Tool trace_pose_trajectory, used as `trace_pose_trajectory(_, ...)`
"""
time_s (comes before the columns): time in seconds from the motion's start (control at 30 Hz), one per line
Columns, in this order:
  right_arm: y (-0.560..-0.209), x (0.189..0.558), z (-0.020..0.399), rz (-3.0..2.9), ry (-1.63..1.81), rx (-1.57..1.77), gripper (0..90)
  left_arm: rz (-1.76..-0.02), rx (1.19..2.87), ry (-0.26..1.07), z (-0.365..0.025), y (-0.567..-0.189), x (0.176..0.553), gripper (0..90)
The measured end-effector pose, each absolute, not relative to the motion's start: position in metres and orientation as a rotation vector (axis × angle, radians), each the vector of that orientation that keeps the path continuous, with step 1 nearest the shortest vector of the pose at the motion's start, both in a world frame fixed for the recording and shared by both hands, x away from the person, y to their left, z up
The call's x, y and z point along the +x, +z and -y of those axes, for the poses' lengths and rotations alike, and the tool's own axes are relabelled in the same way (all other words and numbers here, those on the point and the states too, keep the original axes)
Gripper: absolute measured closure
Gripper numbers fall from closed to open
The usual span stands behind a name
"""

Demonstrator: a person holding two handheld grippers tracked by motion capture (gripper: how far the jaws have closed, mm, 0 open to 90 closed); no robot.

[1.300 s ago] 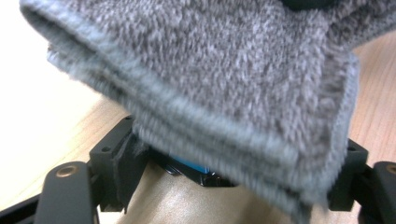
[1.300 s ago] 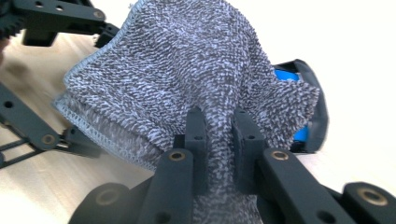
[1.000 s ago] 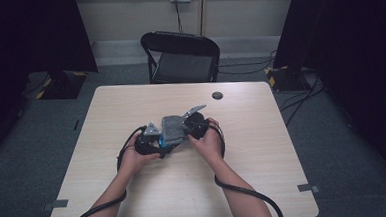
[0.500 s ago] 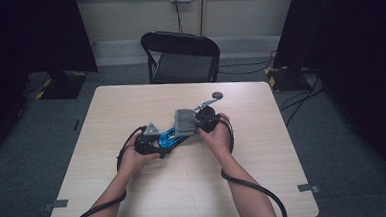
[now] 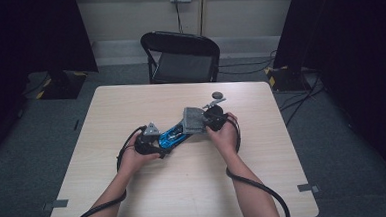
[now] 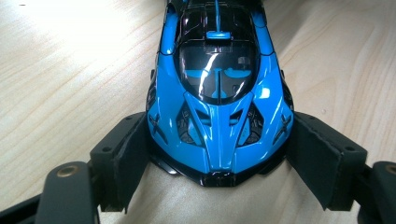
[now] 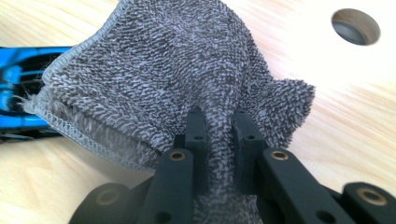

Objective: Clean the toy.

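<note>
A glossy blue and black toy car (image 6: 217, 107) lies on the wooden table (image 5: 185, 189), its nose towards my left gripper (image 6: 218, 151). The pads (image 6: 133, 154) of that gripper press on both flanks of the nose. In the high view the car (image 5: 174, 134) stretches from the left gripper (image 5: 159, 143) up to the right. A grey terry cloth (image 7: 177, 70) is pinched between the jaws of my right gripper (image 7: 219, 135). It drapes over the car's far end (image 7: 23, 79). From above, the cloth (image 5: 194, 119) sits just left of the right gripper (image 5: 206, 120).
A round hole (image 7: 356, 25) with a dark cap (image 5: 217, 94) lies in the tabletop just beyond the right hand. A black folding chair (image 5: 180, 54) stands behind the table's far edge. Cables trail from both grippers towards the near edge.
The right gripper has dragged the cloth along the car, up and to the right, from its middle to its far end. The left gripper and the car have stayed put.
</note>
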State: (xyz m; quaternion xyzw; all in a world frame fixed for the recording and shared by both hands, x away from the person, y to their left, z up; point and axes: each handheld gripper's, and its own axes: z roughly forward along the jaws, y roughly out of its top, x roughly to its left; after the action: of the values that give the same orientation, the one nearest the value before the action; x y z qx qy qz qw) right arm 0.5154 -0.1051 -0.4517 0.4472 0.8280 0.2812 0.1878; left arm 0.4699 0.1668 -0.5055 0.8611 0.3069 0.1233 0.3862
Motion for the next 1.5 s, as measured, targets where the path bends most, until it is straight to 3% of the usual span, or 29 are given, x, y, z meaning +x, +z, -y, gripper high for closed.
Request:
trace_pose_trajectory(0.63, -0.452, 0.505, 0.160, -2.255, 0.775, 1.357, 79.2, -0.782, 2.192, 0.314, -0.167, -0.506, 0.470, 23.1)
trace_pose_trajectory(0.9, -0.430, 0.495, 0.174, -2.209, 0.863, 1.346, 79.2, -0.782, 2.192, 0.314, -0.167, -0.506, 0.470, 23.1)
trace_pose_trajectory(1.13, -0.413, 0.486, 0.158, -2.230, 0.943, 1.264, 79.2, -0.782, 2.192, 0.314, -0.167, -0.506, 0.470, 23.1)
trace_pose_trajectory(1.5, -0.403, 0.477, 0.089, -2.331, 1.053, 1.112, 79.2, -0.781, 2.193, 0.314, -0.167, -0.506, 0.470, 23.0)
